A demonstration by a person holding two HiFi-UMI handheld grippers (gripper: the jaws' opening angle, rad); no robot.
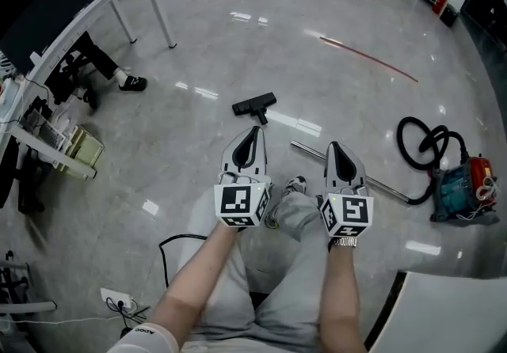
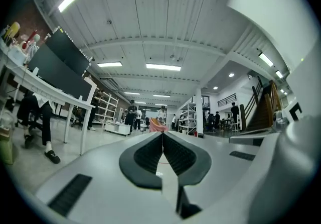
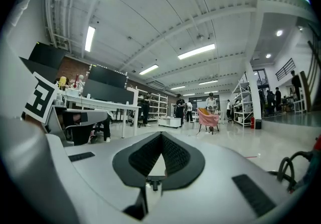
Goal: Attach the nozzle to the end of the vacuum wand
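Clenched empty, both: left gripper (image 1: 254, 132) and right gripper (image 1: 333, 146), on the near side of the vacuum wand (image 1: 384, 185). Just beyond the wand's free end, apart from it — nozzle (image 1: 254, 105), head's long axis aslant to the wand, neck seemingly toward it. Likely light, rigid, slick plastic — best taken at the neck.

Shiny grey floor (image 1: 238, 51). Carries a black nozzle (image 1: 254, 106) near the middle, apart from a long metal wand (image 1: 309, 151). At the right, carries a blue and red vacuum (image 1: 463, 189) with a curly black hose (image 1: 424, 146). At the lower left, a white power strip (image 1: 117, 298).
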